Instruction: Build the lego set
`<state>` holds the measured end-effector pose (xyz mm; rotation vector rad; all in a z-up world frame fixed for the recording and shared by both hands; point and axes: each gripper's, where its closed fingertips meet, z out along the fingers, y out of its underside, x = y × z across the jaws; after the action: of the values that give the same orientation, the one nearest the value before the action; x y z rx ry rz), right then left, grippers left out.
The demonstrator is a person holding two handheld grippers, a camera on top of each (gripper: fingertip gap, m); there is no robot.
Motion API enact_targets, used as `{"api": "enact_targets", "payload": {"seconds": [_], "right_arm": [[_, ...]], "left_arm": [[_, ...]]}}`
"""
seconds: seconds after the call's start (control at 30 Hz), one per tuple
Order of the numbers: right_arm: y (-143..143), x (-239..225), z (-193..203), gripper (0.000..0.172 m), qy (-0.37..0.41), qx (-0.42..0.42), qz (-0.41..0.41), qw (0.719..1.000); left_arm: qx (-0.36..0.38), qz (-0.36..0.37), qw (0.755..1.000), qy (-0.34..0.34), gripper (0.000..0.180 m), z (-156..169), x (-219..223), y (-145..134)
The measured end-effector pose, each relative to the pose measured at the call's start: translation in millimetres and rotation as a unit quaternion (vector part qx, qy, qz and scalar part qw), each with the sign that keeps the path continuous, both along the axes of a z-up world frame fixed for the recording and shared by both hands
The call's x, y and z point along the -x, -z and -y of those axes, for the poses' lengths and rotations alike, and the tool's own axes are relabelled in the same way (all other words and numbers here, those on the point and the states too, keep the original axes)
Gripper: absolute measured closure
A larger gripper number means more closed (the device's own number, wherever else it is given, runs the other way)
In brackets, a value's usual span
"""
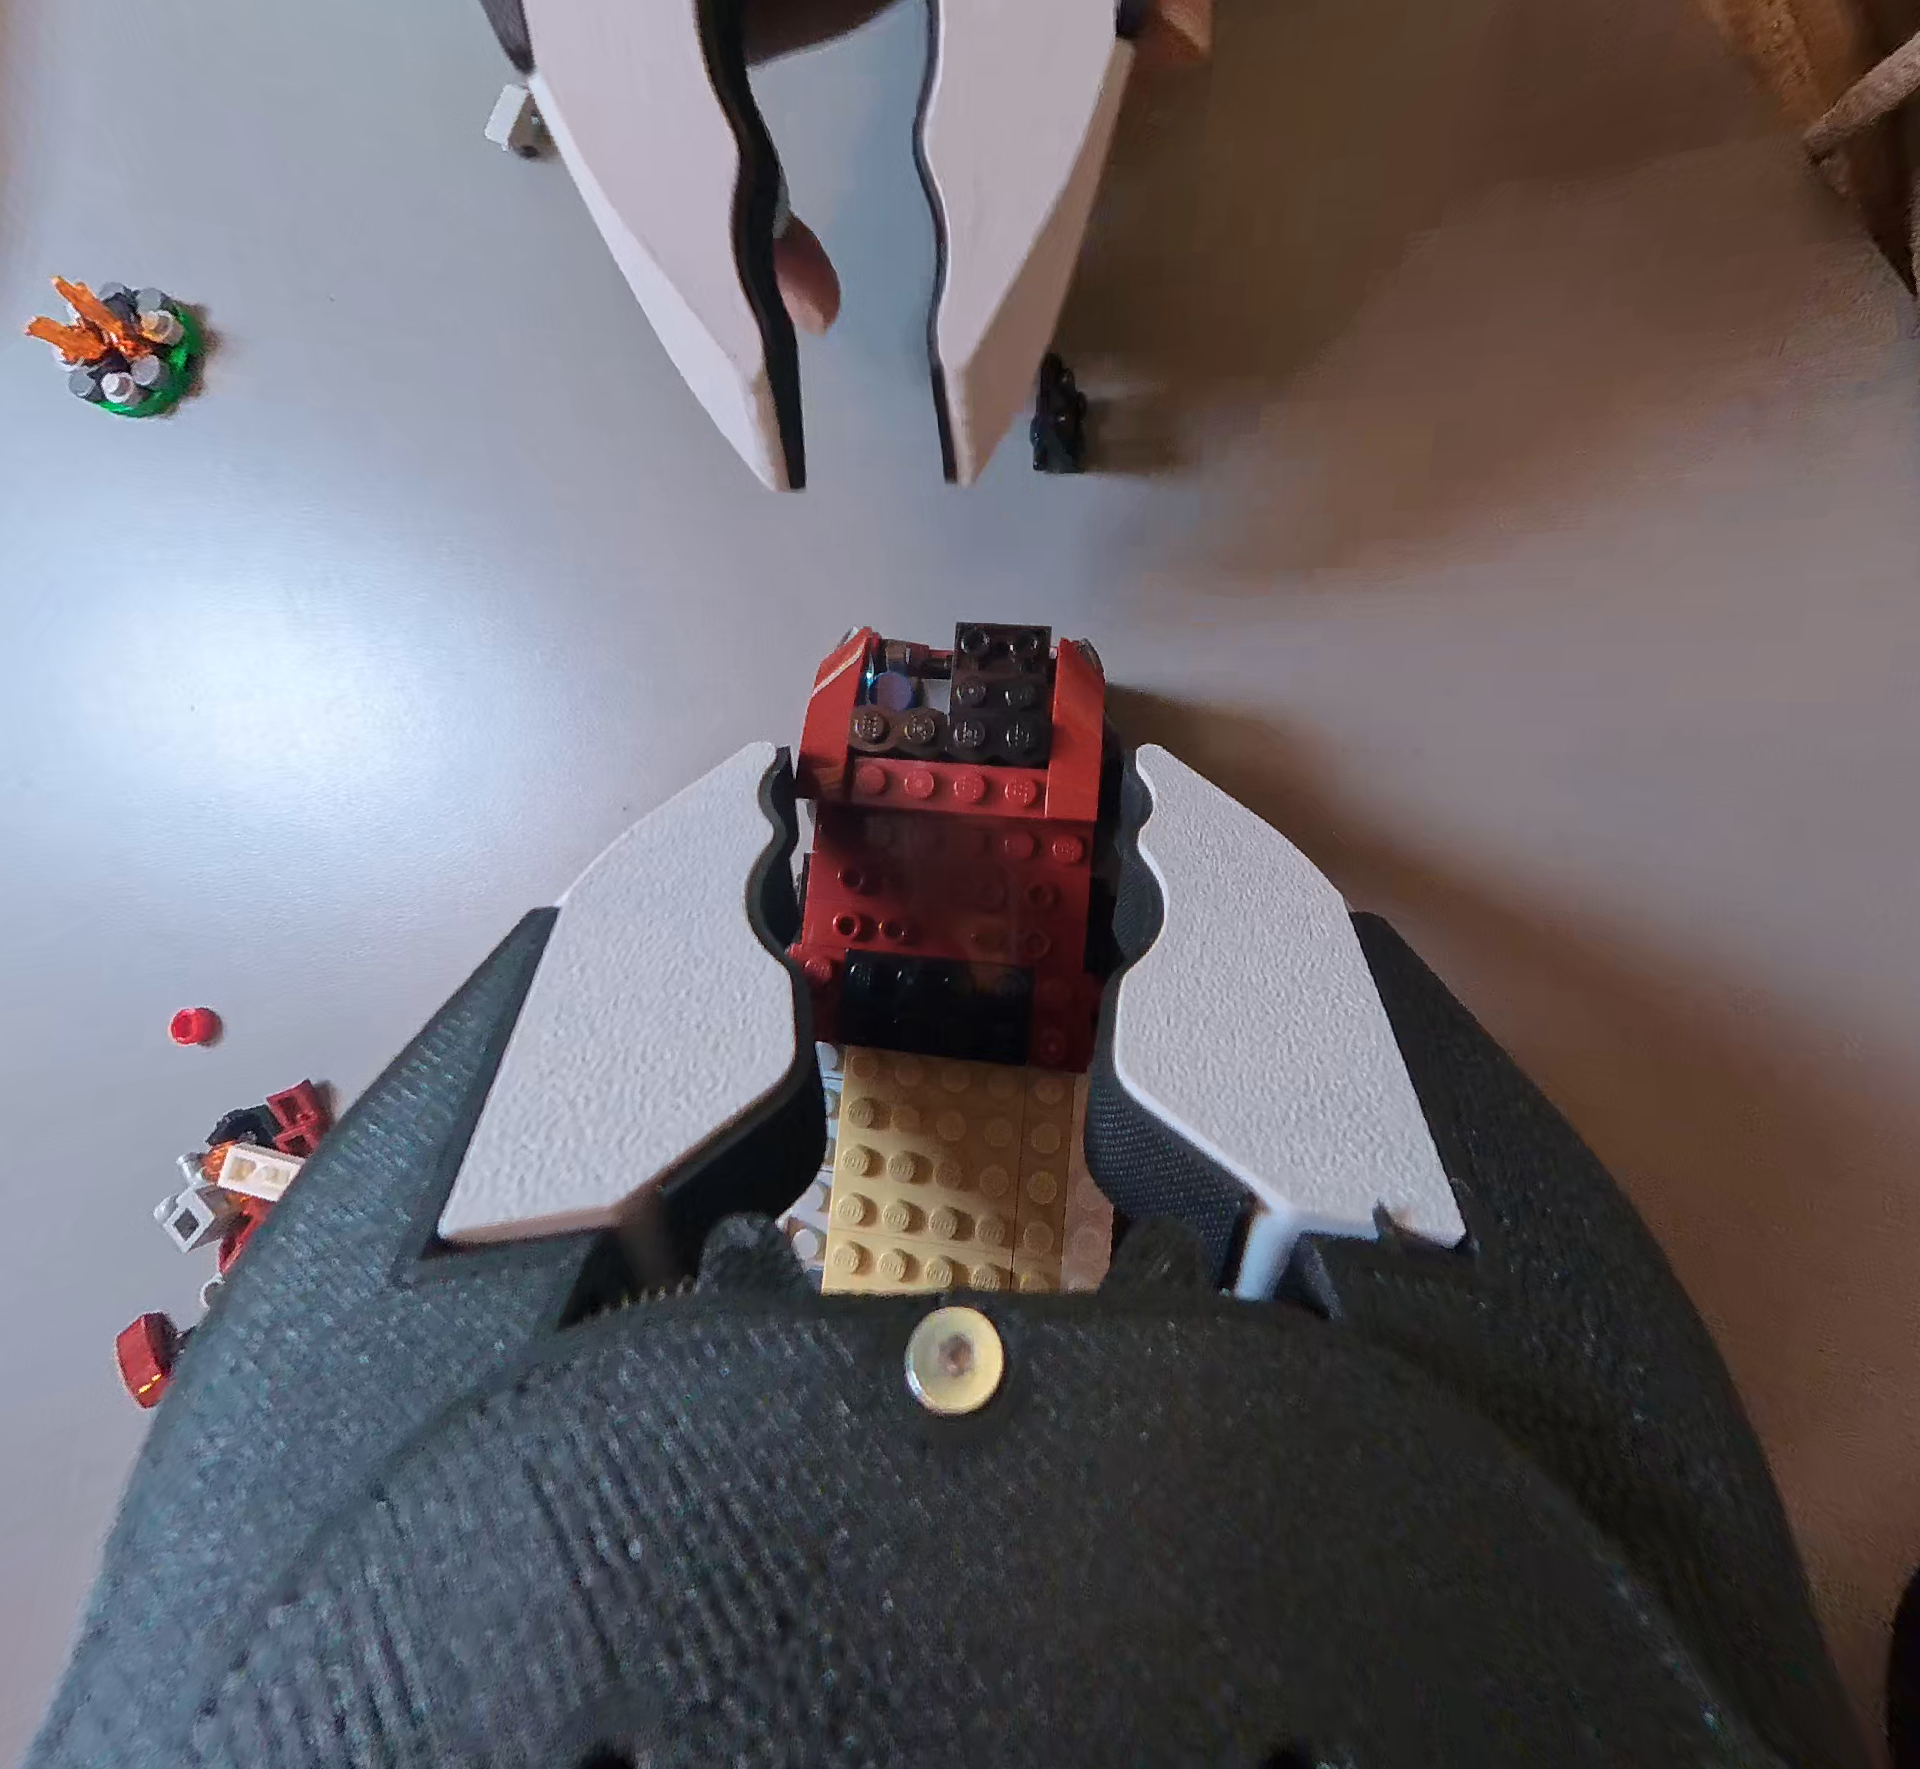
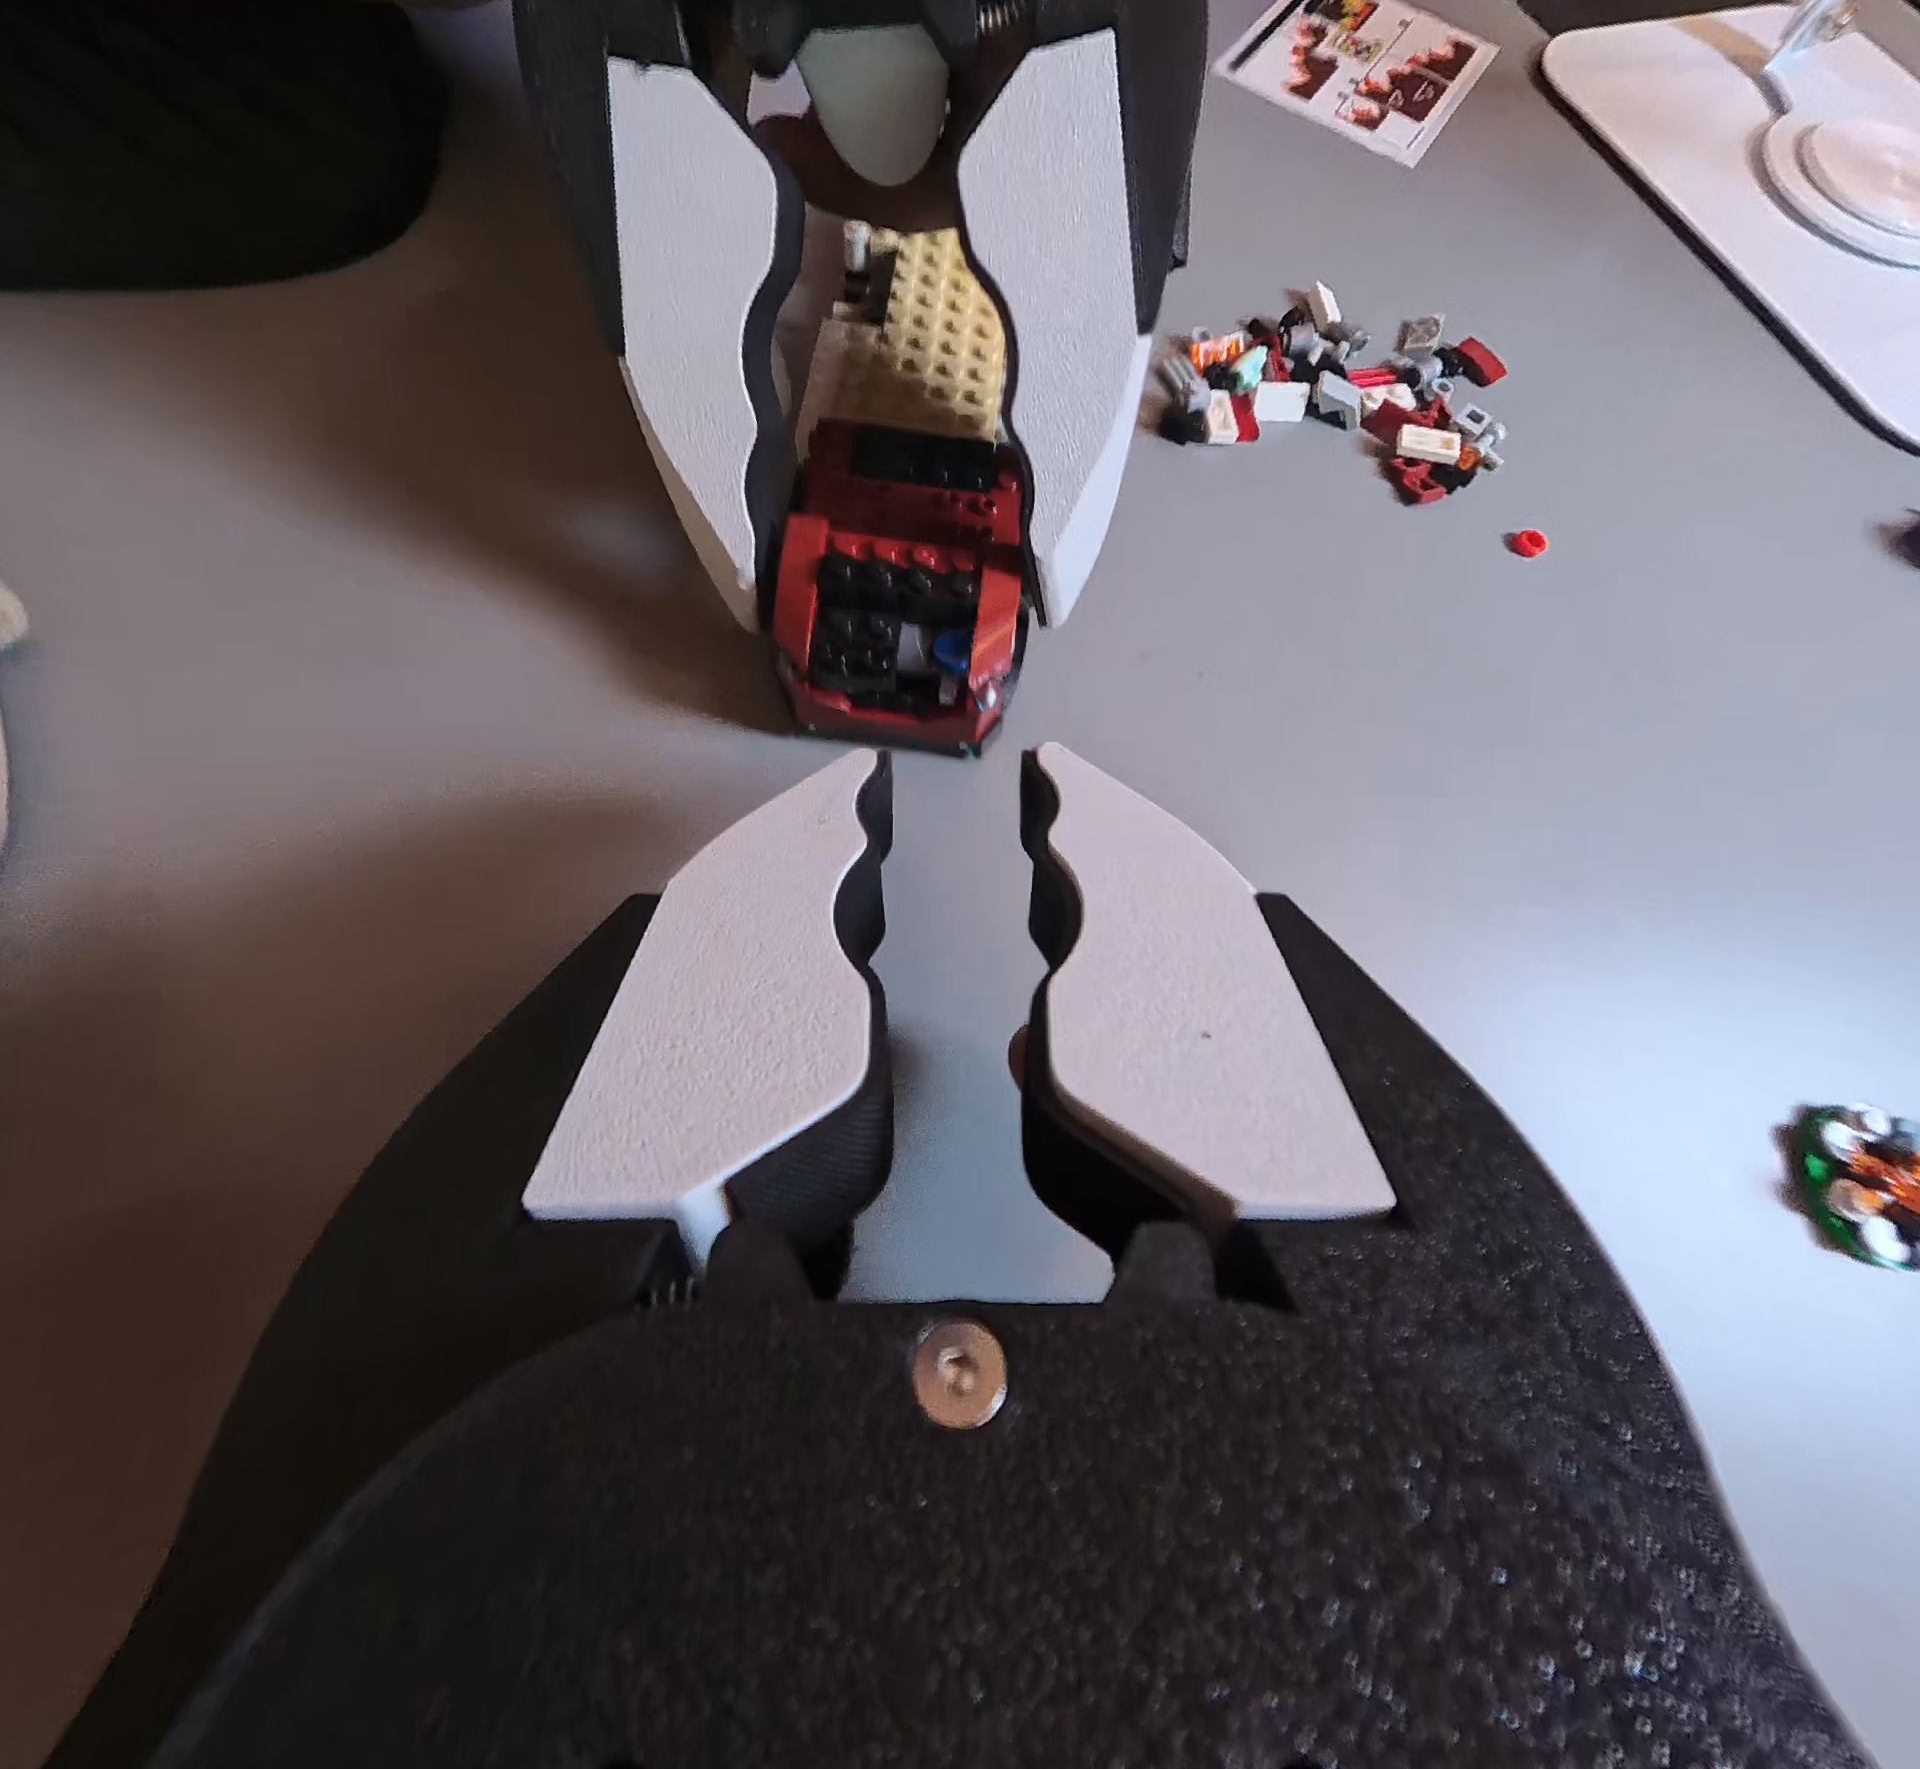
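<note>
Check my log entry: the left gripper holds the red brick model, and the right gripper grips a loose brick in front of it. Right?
Partly. The left gripper does hold the red brick model, but the right gripper grips nothing; the right wrist view shows bare table between its parted fingers.

A smooth pale grey bench point(image 2: 1351, 784) fills both views, glossy with soft light and warm brownish shadow along one side, while a white stand base point(image 2: 1714, 161) sits near its far corner.
</note>
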<state>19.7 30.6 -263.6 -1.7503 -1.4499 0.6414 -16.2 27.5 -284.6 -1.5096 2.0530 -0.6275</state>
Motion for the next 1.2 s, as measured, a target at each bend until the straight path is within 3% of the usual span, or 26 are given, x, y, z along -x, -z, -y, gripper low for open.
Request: {"api": "enact_targets", "payload": {"seconds": [0.3,0.43,0.53,0.63,0.8,0.93,1.07,1.2], "right_arm": [[27,-27,33,0.15,-0.075,0.071,0.121,0.987],[28,-24,30,0.167,-0.07,0.067,0.122,0.988],[9,-22,25,0.167,-0.037,0.129,0.039,0.99],[-20,-17,26,0.167,-0.039,0.207,-0.074,0.975],[-76,-4,41,0.167,-0.095,0.344,-0.252,0.899],[-91,1,48,0.167,-0.111,0.405,-0.3,0.857],[-94,0,51,0.167,-0.111,0.421,-0.317,0.842],[-99,1,40,0.166,-0.067,0.41,-0.351,0.839]], "left_arm": [[-0.009,0.006,1.0,-0.003,0.117,1,3,-11],[-0.032,0.042,0.998,-0.032,0.127,0,1,-29],[-0.037,0.091,0.993,-0.072,0.136,7,-4,-43],[-0.011,0.128,0.986,-0.106,0.141,19,-9,-48],[0.107,0.267,0.946,-0.148,0.151,34,-32,-88],[0.088,0.311,0.937,-0.131,0.16,43,-38,-109],[0.062,0.307,0.94,-0.136,0.167,47,-40,-112],[0.064,0.328,0.926,-0.176,0.17,38,-39,-117]]}}
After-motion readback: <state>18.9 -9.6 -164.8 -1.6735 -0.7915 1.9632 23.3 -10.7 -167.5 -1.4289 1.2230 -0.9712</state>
